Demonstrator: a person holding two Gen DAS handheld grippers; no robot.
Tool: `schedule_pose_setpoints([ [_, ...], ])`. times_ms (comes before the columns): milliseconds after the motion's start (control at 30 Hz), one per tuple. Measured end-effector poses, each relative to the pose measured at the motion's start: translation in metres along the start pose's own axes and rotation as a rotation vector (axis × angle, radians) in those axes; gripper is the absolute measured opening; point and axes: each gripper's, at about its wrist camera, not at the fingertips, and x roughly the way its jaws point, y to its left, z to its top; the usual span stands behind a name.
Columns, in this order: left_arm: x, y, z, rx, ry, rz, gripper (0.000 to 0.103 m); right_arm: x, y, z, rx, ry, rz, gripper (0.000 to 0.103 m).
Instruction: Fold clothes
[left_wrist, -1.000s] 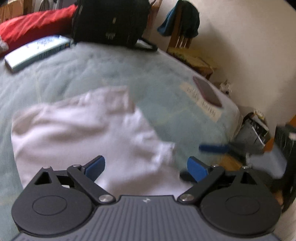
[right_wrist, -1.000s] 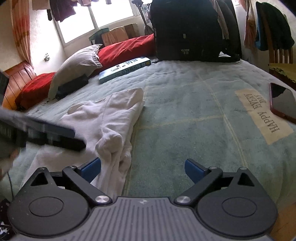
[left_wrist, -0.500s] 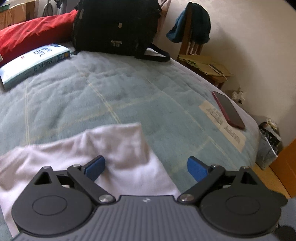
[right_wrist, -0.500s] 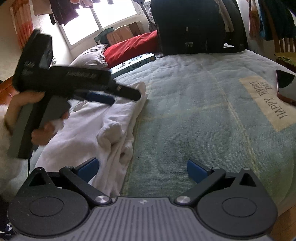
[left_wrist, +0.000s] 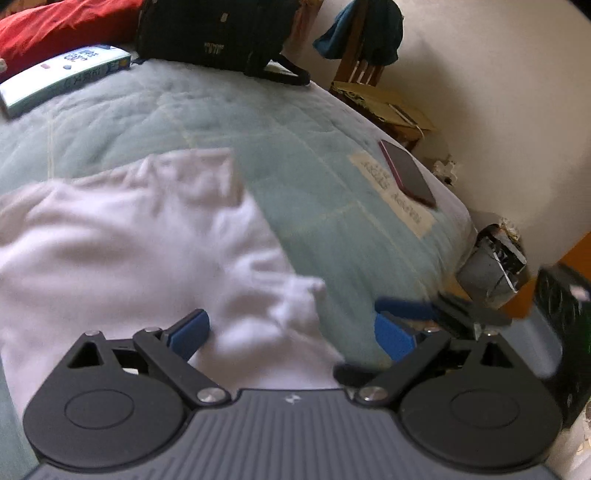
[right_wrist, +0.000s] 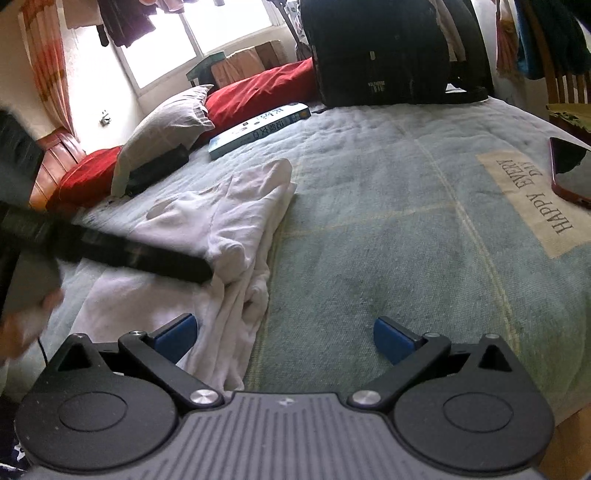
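left gripper (left_wrist: 291, 334): black round hubs and link arms showing, silver screws glinting, blue pads, ribbed grey body at 6 o'clock | right gripper (right_wrist: 286, 334): looking the same, small pale logo sitting on the grey ribs
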Motion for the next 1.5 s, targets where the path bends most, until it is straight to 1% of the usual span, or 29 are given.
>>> schedule_pose_setpoints([
  [167, -0.028, -0.002, -0.003, 0.011, -0.031, 0.024, 0.096, -0.001, 0.009, -0.003, -0.007, 0.021, -0.020, 0.103],
  [333, -0.050, 0.006, -0.011, 0.010, -0.064, 0.081, 0.096, -0.007, 0.020, -0.004, -0.019, 0.029, -0.033, 0.103],
  [500, -0.070, 0.019, -0.028, 0.002, -0.089, 0.161, 0.096, -0.014, 0.034, 0.002, -0.045, 0.012, -0.044, 0.103],
  [667, -0.089, 0.038, -0.044, -0.032, -0.120, 0.213, 0.096, -0.013, 0.048, 0.022, -0.090, -0.038, -0.077, 0.103],
  [733, -0.096, 0.045, -0.050, -0.049, -0.133, 0.228, 0.096, -0.006, 0.050, 0.035, -0.090, -0.064, -0.095, 0.103],
  [800, -0.101, 0.050, -0.054, -0.065, -0.144, 0.232, 0.096, 0.006, 0.051, 0.046, -0.091, -0.067, -0.113, 0.103],
  [933, -0.109, 0.057, -0.063, -0.084, -0.161, 0.230, 0.096, 0.034, 0.055, 0.060, -0.108, -0.042, -0.138, 0.103],
  [1000, -0.109, 0.061, -0.066, -0.093, -0.161, 0.236, 0.097, 0.047, 0.055, 0.058, -0.119, -0.010, -0.155, 0.103],
  [1067, -0.110, 0.065, -0.068, -0.102, -0.160, 0.243, 0.097, 0.057, 0.054, 0.048, -0.122, 0.037, -0.192, 0.103],
  [1100, -0.110, 0.067, -0.069, -0.106, -0.158, 0.243, 0.097, 0.058, 0.052, 0.043, -0.118, 0.049, -0.194, 0.103],
  [1200, -0.108, 0.074, -0.072, -0.120, -0.149, 0.237, 0.097, 0.046, 0.041, 0.031, -0.079, 0.055, -0.141, 0.103],
  [1300, -0.106, 0.083, -0.072, -0.140, -0.152, 0.210, 0.097, 0.031, 0.031, 0.033, -0.036, 0.060, -0.097, 0.103],
  [1333, -0.106, 0.087, -0.072, -0.152, -0.159, 0.194, 0.097, 0.026, 0.027, 0.035, -0.010, 0.060, -0.070, 0.103],
  [1433, -0.102, 0.100, -0.068, -0.207, -0.175, 0.141, 0.097, 0.022, 0.010, 0.044, 0.094, 0.072, 0.066, 0.103],
  [1500, -0.097, 0.111, -0.065, -0.253, -0.173, 0.108, 0.097, 0.027, -0.004, 0.050, 0.180, 0.098, 0.155, 0.103],
])
